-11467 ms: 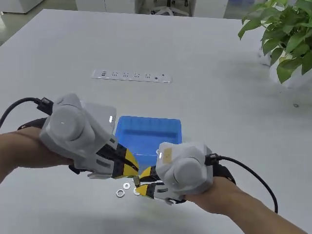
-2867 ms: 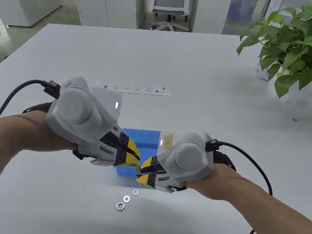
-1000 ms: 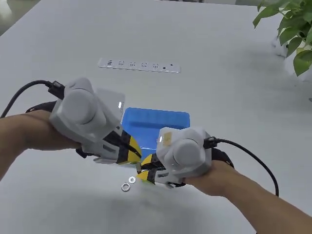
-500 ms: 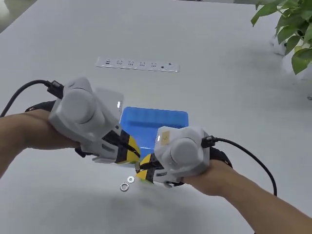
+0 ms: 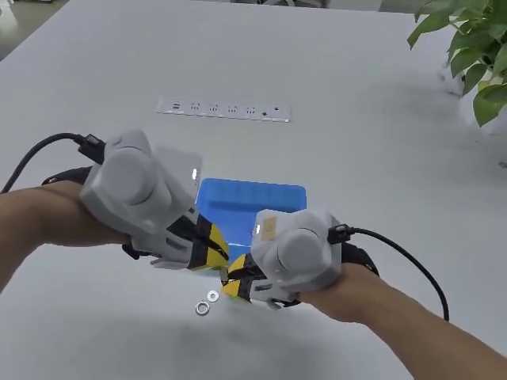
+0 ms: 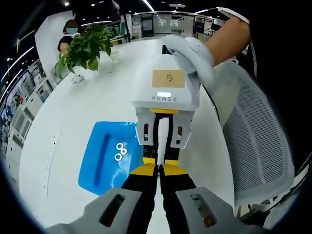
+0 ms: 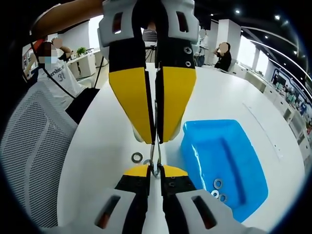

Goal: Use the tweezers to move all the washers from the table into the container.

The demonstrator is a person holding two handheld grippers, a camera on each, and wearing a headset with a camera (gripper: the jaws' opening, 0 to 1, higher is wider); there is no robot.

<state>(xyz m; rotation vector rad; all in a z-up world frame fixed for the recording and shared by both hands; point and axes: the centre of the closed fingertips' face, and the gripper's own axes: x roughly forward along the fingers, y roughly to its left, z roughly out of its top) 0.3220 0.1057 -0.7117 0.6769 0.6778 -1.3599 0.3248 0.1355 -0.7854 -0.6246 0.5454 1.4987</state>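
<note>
Two small steel washers lie on the white table, just in front of the blue container. The left gripper and the right gripper meet tip to tip right beside them. In the right gripper view the thin metal tweezers run from between the left gripper's yellow jaws down into the right gripper's tips; both are shut on them. One washer lies just left of the tweezers. Three washers rest inside the container.
A white power strip lies on the table beyond the container. A potted green plant stands at the far right. An office chair stands beside the table. People sit in the background.
Three washers lay on the table in the older frames and two lie there now. The grippers came down from over the container to the table beside the washers. Over the last second they barely moved.
</note>
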